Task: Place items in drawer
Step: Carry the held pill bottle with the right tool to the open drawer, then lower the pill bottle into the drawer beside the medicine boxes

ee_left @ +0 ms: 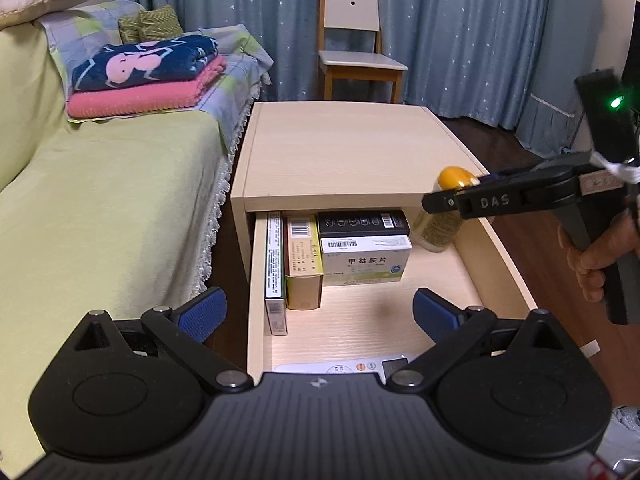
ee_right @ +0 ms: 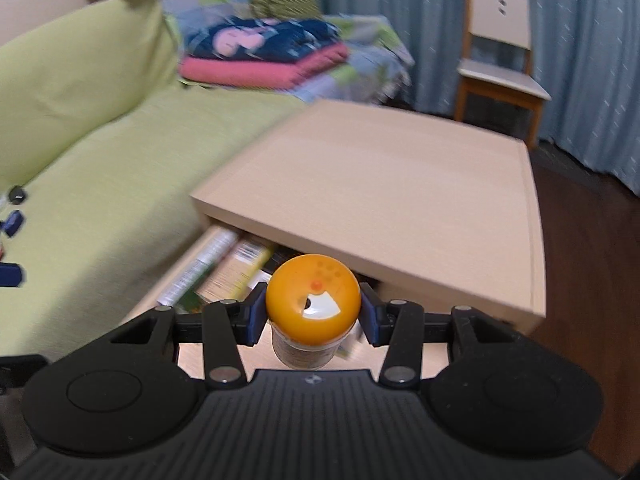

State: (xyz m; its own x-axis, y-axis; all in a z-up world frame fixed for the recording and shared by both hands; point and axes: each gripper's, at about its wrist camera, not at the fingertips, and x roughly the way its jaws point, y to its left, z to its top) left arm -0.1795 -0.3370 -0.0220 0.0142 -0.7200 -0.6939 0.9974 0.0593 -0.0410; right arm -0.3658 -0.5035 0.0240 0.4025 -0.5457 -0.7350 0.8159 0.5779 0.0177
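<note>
Right wrist view: right claw (ee_right: 313,312) clenched on a bottle (ee_right: 313,306) by its orange cap, label blurred, above the open drawer (ee_left: 260,280). Boxes (ee_left: 320,258) fill its back left; the right side is bare. Left claw (ee_left: 318,314) spread, empty, at the drawer's near edge.

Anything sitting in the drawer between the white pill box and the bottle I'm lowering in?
No. In the left wrist view, bare drawer floor separates the white pill box from the bottle held by the right gripper. The left gripper is open.
</note>
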